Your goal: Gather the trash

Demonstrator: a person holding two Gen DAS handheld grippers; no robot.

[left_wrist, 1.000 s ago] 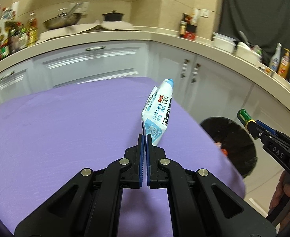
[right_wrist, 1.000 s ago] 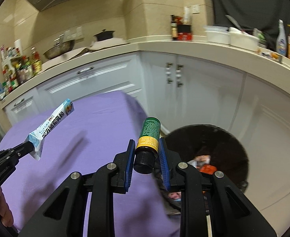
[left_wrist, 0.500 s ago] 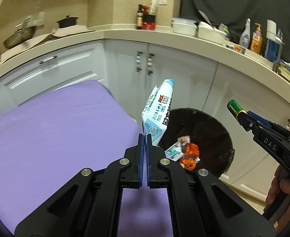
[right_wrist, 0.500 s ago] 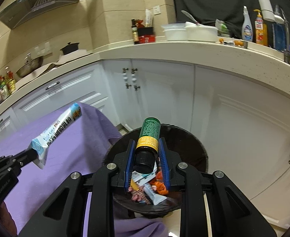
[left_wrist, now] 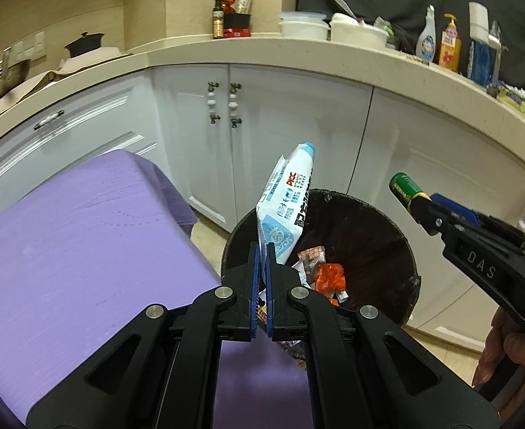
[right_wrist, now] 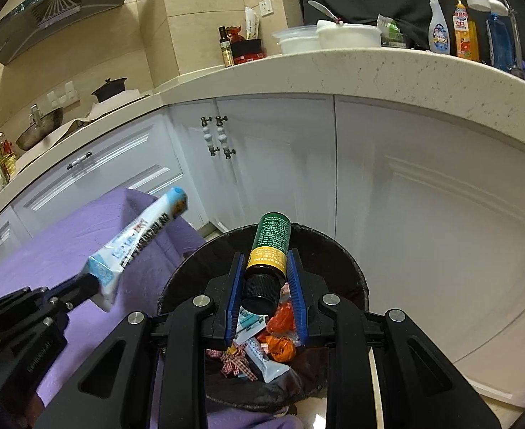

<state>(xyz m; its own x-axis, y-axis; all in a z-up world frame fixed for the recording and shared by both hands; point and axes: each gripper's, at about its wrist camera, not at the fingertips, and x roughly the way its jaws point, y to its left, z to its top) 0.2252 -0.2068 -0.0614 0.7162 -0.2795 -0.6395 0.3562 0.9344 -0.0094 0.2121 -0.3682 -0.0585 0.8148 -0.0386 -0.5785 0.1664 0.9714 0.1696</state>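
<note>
Over the black bin, the right tongs carry a green bottle, cap toward the camera; their jaws are opening with the bottle between them, a gap showing beside the cap. The left tongs are clenched on the lower edge of a white-and-blue packet, which stands up above the bin's near rim, beside the purple surface. Wrappers already lie in the bin. The risk, as I judge it: the packet hangs at the rim rather than the middle, so a release here could tip it onto the surface or the floor; the bottle could strike the rim and bounce out. A second ago both tongs were over the surface with the bin off to the side; now both are at the bin.
</note>
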